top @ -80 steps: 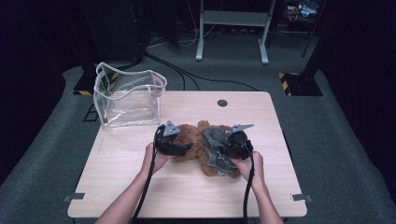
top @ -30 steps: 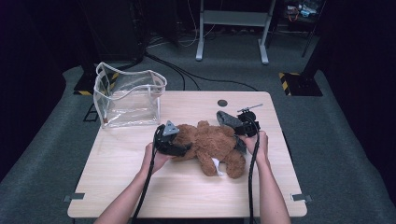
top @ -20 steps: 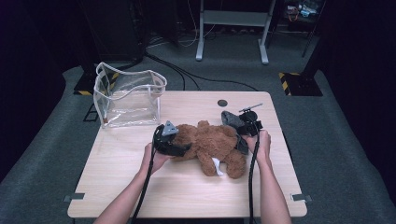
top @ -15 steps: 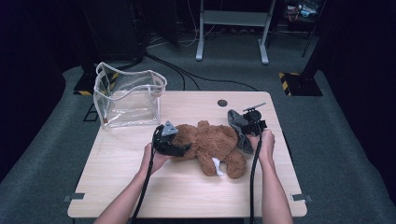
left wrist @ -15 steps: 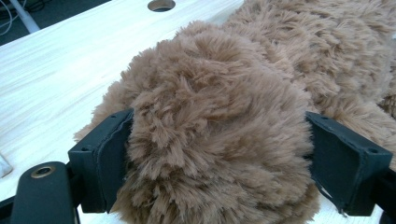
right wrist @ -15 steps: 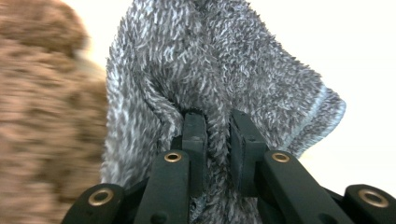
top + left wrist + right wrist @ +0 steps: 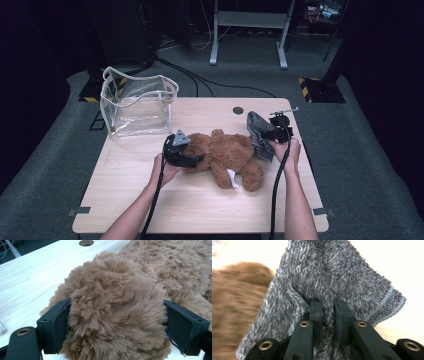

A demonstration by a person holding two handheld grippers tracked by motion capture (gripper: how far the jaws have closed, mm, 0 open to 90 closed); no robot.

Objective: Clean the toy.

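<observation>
A brown plush teddy bear [image 7: 227,154] lies on the wooden table [image 7: 150,195], head to the left. My left gripper [image 7: 187,159] is shut on the bear's head [image 7: 112,315], its black pads [image 7: 56,325] pressing into the fur on both sides. My right gripper [image 7: 267,136] is shut on a grey fleecy cloth [image 7: 259,134], lifted off the bear and held at its right side. In the right gripper view the cloth [image 7: 332,277] is pinched between the jaws and hangs ahead of them, with the bear [image 7: 234,305] blurred at the left.
A clear plastic bag [image 7: 136,104] with a white rim stands open at the table's back left. A round cable hole [image 7: 238,110] sits near the back edge. A white tag [image 7: 232,178] sticks out by the bear's leg.
The right gripper has pulled the grey cloth off the bear's body and carried it up and to the right. The left gripper has stayed on the bear's head.
</observation>
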